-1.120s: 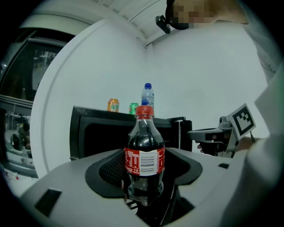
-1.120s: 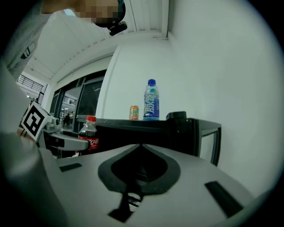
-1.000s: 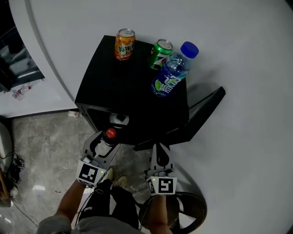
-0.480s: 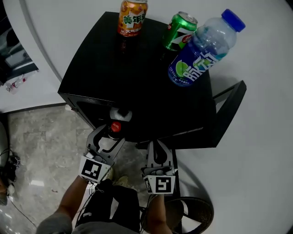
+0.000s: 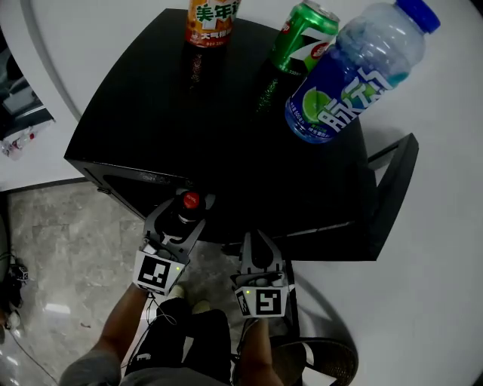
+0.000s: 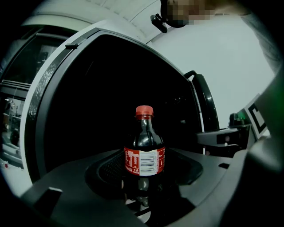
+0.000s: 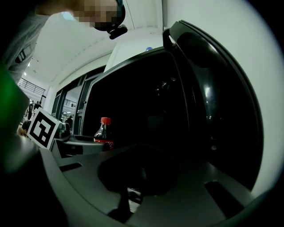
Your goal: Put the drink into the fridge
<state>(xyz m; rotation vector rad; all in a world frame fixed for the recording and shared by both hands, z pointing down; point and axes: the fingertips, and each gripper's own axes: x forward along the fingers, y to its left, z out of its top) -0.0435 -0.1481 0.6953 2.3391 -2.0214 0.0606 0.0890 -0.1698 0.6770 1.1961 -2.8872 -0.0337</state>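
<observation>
Left tongs (image 5: 183, 215): pinching the cola bottle (image 6: 144, 154) low on its body; bottle upright, red cap up.
Drink: not yet in. It hangs just before the dark mouth of the fridge (image 5: 226, 143).
Right tongs (image 5: 258, 243): pressed together, nothing between them, level beside the left pair.
Door (image 5: 394, 197): swung open to the right.
On the fridge top: orange can (image 5: 211, 16), green can (image 5: 303, 39), water bottle (image 5: 353, 75), all untouched.
Change: over the last second both tongs have sunk from above the fridge's front edge to face the opening, and the fridge top now looms larger in the head view.
Meaning: likely the approach is over. What remains is to push the bottle in, set it down and let go.
</observation>
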